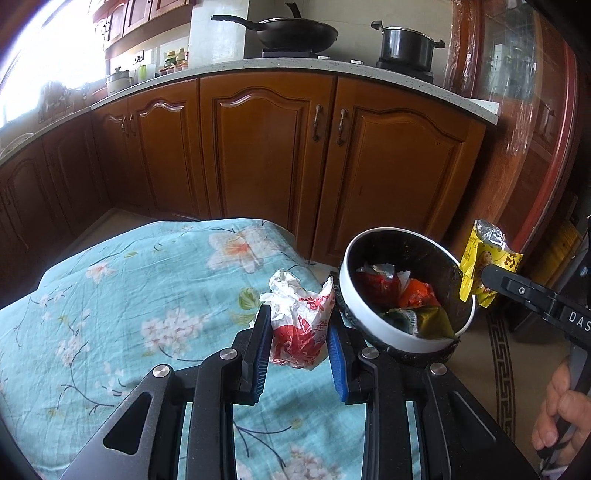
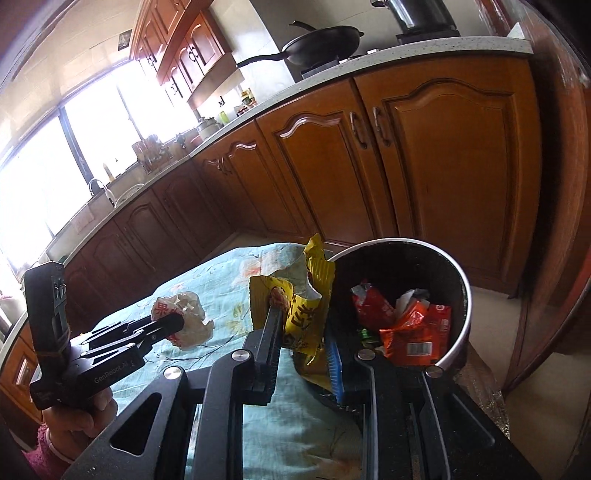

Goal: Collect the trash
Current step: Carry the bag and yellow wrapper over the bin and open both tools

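A crumpled white and red wrapper (image 1: 299,325) lies on the floral tablecloth (image 1: 147,295), between the fingers of my left gripper (image 1: 297,332). The jaws stand around it with small gaps, not pressed on it. It also shows in the right wrist view (image 2: 184,317). My right gripper (image 2: 303,317) is shut on a yellow snack wrapper (image 2: 306,295) and holds it beside the rim of a round white trash bin (image 2: 463,295). The bin (image 1: 354,295) holds several red, orange and green wrappers (image 1: 402,295). The yellow wrapper (image 1: 484,254) hangs at the bin's right rim in the left wrist view.
Wooden kitchen cabinets (image 1: 295,147) stand behind the table, with a wok (image 1: 291,33) and a pot (image 1: 406,44) on the counter. A wooden door frame (image 1: 535,129) is at the right. The table edge runs close to the bin.
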`<state>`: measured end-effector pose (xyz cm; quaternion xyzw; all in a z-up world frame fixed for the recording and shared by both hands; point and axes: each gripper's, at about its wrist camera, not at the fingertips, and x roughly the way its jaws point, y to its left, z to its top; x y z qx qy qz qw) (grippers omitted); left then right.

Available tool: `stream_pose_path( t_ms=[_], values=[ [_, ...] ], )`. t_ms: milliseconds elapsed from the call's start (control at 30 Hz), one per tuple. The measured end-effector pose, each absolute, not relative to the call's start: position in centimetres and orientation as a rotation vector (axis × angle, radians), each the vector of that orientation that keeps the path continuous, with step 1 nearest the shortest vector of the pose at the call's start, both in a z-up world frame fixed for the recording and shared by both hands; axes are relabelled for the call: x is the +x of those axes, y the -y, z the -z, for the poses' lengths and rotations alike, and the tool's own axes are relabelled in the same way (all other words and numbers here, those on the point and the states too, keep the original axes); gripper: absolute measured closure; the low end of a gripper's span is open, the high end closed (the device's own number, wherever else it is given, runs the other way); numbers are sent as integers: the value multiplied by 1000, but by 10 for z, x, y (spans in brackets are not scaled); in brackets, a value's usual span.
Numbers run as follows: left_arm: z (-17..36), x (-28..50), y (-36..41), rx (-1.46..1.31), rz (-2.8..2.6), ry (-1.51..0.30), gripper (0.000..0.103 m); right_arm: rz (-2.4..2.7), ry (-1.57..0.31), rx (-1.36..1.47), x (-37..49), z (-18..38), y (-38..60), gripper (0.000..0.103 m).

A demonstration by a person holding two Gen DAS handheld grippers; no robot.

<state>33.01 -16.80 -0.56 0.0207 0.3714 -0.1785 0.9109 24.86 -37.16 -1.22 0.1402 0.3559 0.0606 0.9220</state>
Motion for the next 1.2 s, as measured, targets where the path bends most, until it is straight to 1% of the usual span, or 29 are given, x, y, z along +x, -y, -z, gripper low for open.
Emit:
stream_pose_path(
  t_ms=[567,833,1200],
  values=[
    [1,380,238,72,499,-799,76,-22,-784,278,262,28,426,80],
    [14,407,269,96,548,-849,75,-22,-824,227,275,38,433,79],
    [30,436,291,105,564,-890,75,-33,-882,194,294,46,438,78]
  ],
)
